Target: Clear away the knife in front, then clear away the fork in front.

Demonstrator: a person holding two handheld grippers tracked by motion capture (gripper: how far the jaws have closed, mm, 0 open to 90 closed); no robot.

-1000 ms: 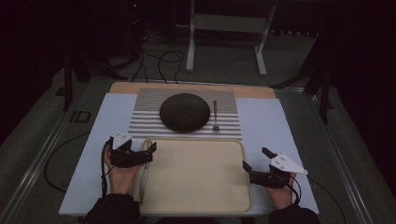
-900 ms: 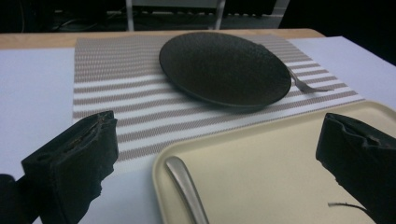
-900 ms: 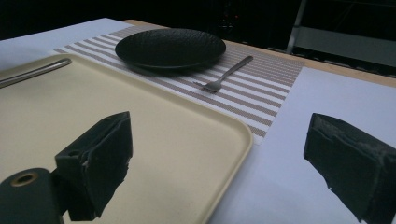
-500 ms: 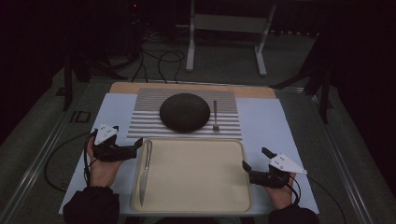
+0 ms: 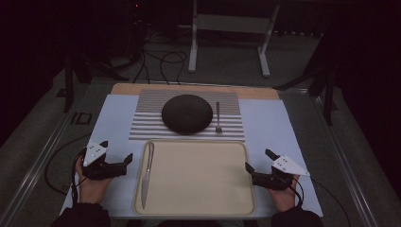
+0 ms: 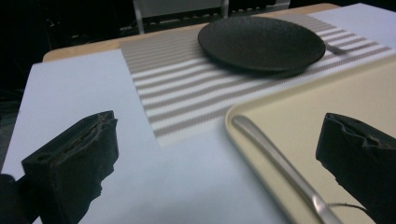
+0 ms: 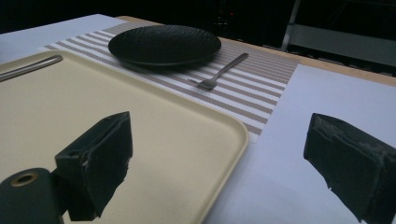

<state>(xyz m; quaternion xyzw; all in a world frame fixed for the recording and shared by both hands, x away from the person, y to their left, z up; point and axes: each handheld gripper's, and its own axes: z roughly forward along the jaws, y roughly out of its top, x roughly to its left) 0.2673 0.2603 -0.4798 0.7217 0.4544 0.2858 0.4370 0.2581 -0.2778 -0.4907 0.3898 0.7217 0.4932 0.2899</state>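
On tray (image 5: 198,208): one knife (image 5: 147,173); beyond: one plate (image 5: 187,113), one fork (image 5: 218,117).

Open tabletop is lying beside both long sides of the tray (image 5: 198,208); its raised rim, the knife (image 5: 147,172) (along the left edge) and the plate (image 5: 187,113) are blocking.

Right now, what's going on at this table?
A person holds a gripper in each hand beside a beige tray. The left gripper is open just left of the tray, near the knife lying along the tray's left edge; it holds nothing. The right gripper is open at the tray's right edge, also empty. Beyond the tray, a black plate and a fork lie on a striped placemat.
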